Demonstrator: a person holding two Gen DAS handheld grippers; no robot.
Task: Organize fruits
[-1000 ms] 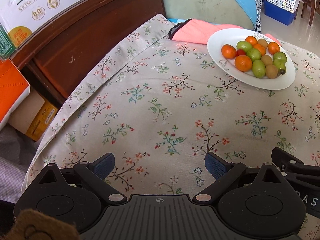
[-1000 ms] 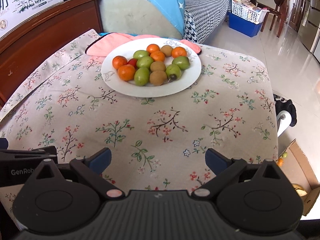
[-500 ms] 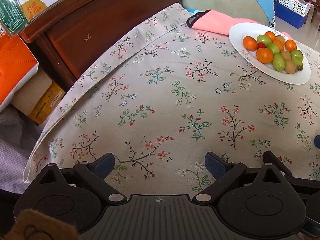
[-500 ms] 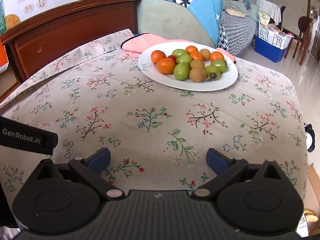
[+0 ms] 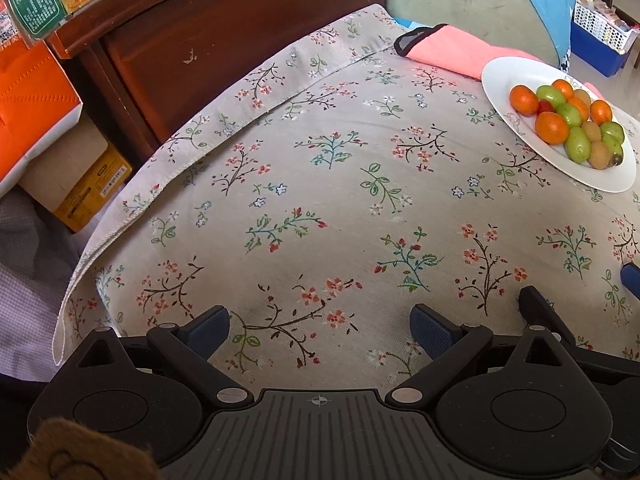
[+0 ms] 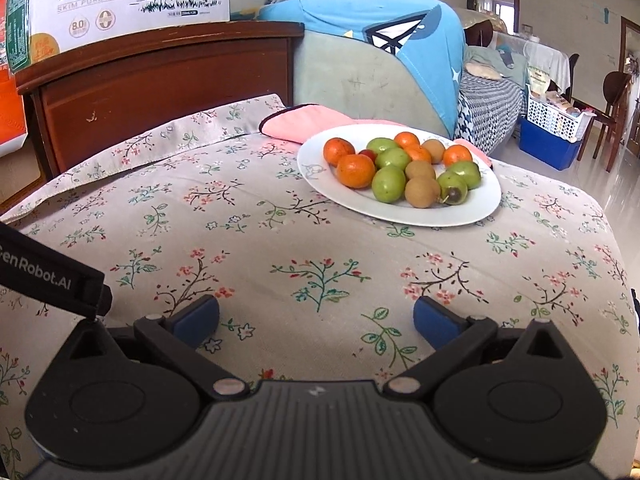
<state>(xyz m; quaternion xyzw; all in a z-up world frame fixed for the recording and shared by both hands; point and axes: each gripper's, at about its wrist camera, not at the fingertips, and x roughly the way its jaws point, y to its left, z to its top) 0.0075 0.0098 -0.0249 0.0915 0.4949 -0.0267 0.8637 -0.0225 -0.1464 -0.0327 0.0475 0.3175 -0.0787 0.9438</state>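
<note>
Both cameras have dropped lower and swung left since a second ago, so the round white ceramic plate (image 5: 504, 80) of mixed fruit now sits further right in each view.

Left wrist view: the left gripper (image 5: 319, 326) hangs above the floral-print grey tablecloth (image 5: 320, 184), jaws spread wide, nothing between them. The plate is far right, well apart from the blue fingertips (image 5: 208, 329). A pink folded cloth (image 5: 448, 46) lies behind the plate, and the dark wooden headboard (image 5: 224, 36) runs along the far left edge.

Right wrist view: the right gripper (image 6: 316, 320) is also wide and empty, low over the cloth. The plate is ahead and slightly right, piled with orange round tangerines (image 6: 355, 170), green smooth jujubes (image 6: 388, 183) and brown fuzzy kiwis (image 6: 420, 192). The white milk carton box (image 6: 120, 0) stands on the headboard, far left.

The risk, I'd say, is the heap itself: the fruits touch each other, so a wide jaw closing on one could nudge its neighbours and roll them off the shallow rim. The soft cloth could also let the plate slide.
</note>
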